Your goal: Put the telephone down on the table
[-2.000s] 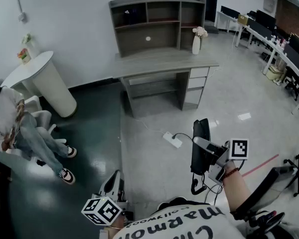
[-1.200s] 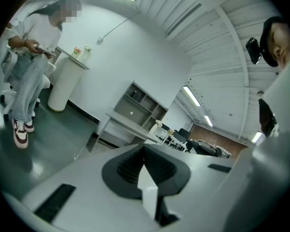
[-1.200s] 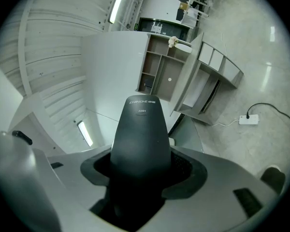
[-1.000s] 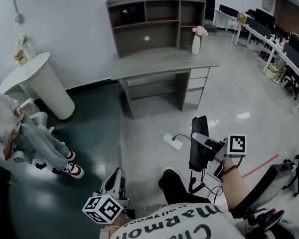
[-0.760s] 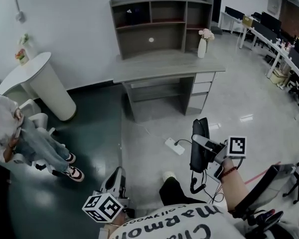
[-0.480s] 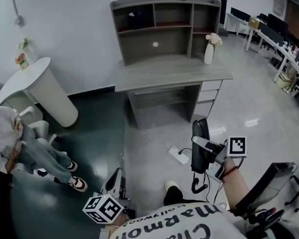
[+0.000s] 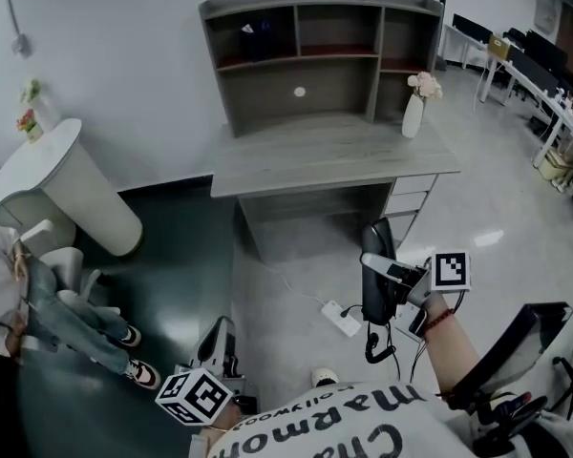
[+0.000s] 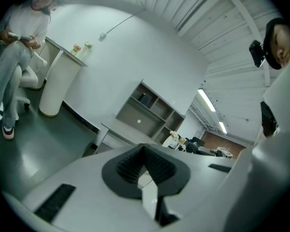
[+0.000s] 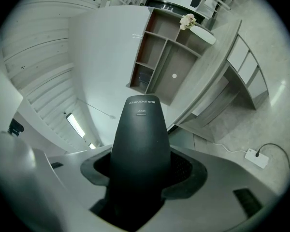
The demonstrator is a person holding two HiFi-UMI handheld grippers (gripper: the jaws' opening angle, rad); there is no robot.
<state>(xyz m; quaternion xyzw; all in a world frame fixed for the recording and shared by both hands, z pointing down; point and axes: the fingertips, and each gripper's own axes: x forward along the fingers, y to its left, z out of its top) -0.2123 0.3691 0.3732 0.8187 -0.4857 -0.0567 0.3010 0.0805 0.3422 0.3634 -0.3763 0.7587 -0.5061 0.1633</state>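
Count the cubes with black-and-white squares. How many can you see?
2. One cube rides the left hand-held gripper, bottom left; the other rides the right hand-held gripper, which grips the telephone.

At six o'clock, a white short-sleeved T-shirt with bold black lettering; at four, a red cord bracelet. The pale grey left gripper and right gripper have black ribbed pads and black-and-white marker cubes.
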